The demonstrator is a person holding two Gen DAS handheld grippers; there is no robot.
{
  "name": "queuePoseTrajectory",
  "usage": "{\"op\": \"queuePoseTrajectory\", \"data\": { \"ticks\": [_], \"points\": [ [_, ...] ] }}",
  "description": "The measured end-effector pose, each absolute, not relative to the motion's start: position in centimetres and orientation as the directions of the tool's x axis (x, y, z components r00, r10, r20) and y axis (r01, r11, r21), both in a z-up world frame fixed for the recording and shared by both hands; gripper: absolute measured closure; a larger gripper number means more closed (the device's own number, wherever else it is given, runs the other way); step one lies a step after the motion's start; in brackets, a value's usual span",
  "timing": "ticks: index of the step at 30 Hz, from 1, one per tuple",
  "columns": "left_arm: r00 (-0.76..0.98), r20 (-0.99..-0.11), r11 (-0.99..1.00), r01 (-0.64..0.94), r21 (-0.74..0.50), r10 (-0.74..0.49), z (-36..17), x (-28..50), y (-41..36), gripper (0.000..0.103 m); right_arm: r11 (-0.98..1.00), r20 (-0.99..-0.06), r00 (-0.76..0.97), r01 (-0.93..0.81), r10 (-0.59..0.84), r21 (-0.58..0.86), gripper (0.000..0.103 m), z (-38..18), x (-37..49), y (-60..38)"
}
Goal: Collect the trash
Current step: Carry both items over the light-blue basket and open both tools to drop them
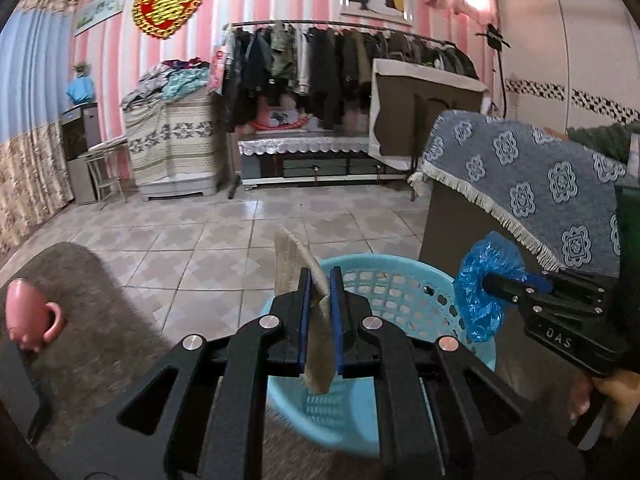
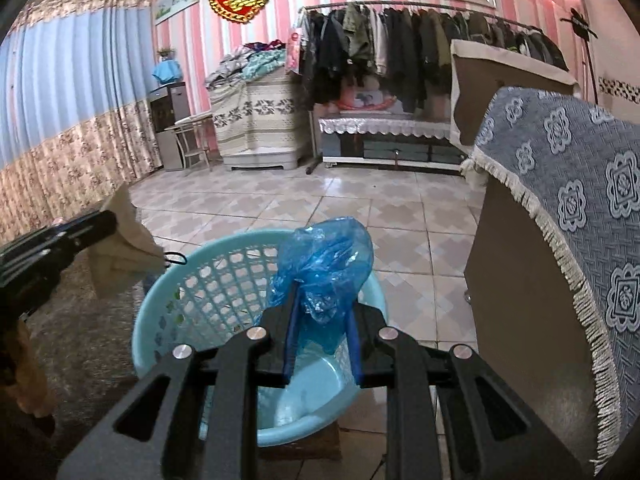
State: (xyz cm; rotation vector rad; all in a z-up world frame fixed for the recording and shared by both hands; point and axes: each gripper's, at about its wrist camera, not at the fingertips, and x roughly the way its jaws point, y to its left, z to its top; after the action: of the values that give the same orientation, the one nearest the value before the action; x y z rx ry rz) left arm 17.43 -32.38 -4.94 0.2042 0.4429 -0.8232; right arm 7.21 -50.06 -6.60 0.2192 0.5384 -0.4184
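Left wrist view: both grippers carry trash over the basket
Left gripper jaws clamp a beige paper scrap; right gripper jaws pinch a blue plastic bag, each item held above the rim, evidently for dropping in

The basket mouth lies open below; the draped cabinet crowds its right, seemingly close.

1. A tiled floor in pale diamond patterns is seen across the room.
2. A light blue perforated basket is set on it, partly over a grey-brown rug.
3. A pink cup-like object is seen on the rug.
4. A cabinet draped with a blue fringed cloth is stood on the floor just beside the basket.
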Motion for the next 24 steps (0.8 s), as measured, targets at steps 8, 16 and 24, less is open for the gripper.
{"op": "queuePoseTrajectory", "data": {
  "ticks": [8, 16, 24],
  "points": [
    [0.634, -0.460, 0.694, 0.718, 0.051, -0.622, -5.5, 18.8, -35.1, 0.048, 0.882, -0.554, 0.763, 0.460, -0.332, 0.105, 0.082, -7.8, 7.4, -50.9],
    [0.732, -0.445, 0.800, 0.597, 0.055, -0.516, -5.1, 20.8, -31.4, 0.015, 0.882, -0.556, 0.765, 0.457, -0.325, 0.113, 0.082, -8.4, 8.5, -50.5],
    [0.790, -0.435, 0.860, 0.506, 0.063, -0.432, -4.6, 20.8, -27.0, 0.008, 0.883, -0.557, 0.767, 0.455, -0.320, 0.118, 0.077, -8.9, 11.0, -49.7]
  ]
}}
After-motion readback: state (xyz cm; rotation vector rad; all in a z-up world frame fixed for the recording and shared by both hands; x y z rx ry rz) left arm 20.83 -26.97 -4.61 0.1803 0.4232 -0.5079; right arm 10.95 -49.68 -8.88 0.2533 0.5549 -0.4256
